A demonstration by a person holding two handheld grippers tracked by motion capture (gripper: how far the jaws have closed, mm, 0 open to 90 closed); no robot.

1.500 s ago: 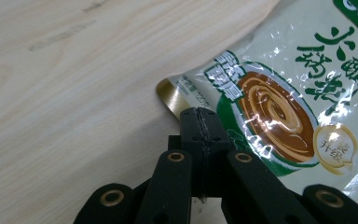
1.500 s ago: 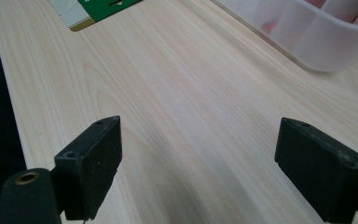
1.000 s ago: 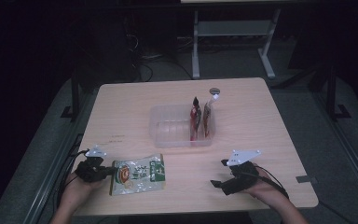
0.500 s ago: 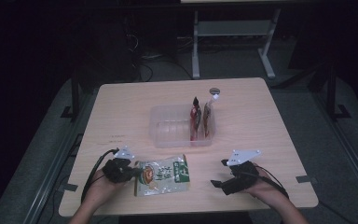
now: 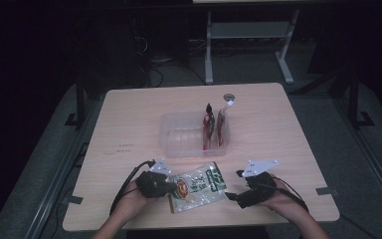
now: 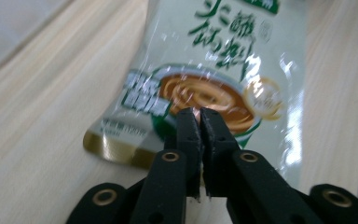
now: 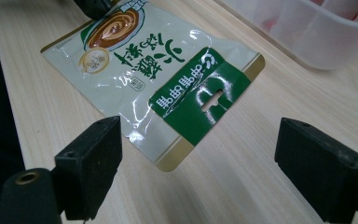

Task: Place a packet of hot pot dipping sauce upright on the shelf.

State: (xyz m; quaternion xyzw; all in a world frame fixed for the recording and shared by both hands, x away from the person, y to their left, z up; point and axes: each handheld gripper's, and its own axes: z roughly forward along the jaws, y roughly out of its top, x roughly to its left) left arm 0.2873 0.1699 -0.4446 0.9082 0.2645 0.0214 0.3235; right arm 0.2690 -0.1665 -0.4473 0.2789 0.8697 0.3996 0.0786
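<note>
A white and green food pouch (image 5: pixel 196 185) with a bowl picture lies flat near the table's front edge, between my two grippers. My left gripper (image 5: pixel 166 188) sits at the pouch's left end. In the left gripper view its jaws (image 6: pixel 199 116) stand almost together over the pouch (image 6: pixel 223 70), nipping a bit of its film. They have just been opening slightly. My right gripper (image 5: pixel 231 195) rests open just right of the pouch. In the right gripper view the pouch's green header end (image 7: pixel 200 98) lies ahead of the wide-apart fingers (image 7: pixel 91 158), untouched.
A clear plastic tub (image 5: pixel 179 134) stands mid-table behind the pouch, with two red packets (image 5: pixel 208 127) upright at its right end. A small white round thing (image 5: pixel 228 99) lies behind it. The tub's wall (image 7: pixel 298 28) appears at the top right of the right gripper view.
My left gripper has slid to the right along the front of the table, bringing the pouch with it toward the right gripper. The right hand has stayed put.
</note>
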